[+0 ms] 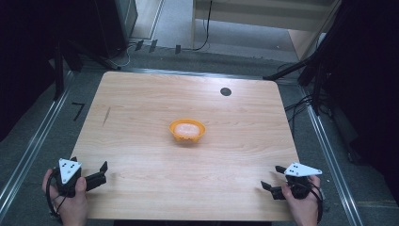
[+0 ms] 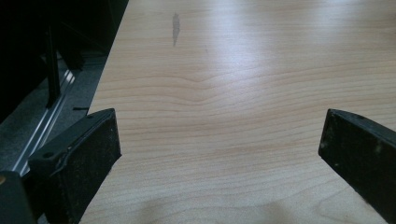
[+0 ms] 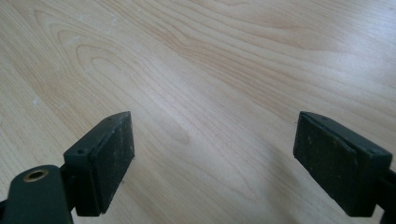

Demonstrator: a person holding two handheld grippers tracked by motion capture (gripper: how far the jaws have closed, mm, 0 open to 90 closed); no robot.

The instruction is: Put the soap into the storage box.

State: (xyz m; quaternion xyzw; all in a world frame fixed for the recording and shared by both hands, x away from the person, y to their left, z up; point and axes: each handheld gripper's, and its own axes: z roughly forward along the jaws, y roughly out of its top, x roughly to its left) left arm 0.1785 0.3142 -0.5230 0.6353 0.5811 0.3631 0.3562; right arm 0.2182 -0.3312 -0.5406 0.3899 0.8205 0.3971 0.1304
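An orange bowl (image 1: pixel 187 130) sat near the middle of the wooden table (image 1: pixel 141 117), with something pale pink inside it. The left gripper (image 1: pixel 102 172) was held at the near left corner, its jaws spread wide apart over bare wood with nothing between them. The right gripper (image 1: pixel 273 178) was held at the near right corner, jaws likewise wide apart and empty. Both were well apart from the bowl. A small dark disc (image 1: pixel 226 92) lay on the table's far right part.
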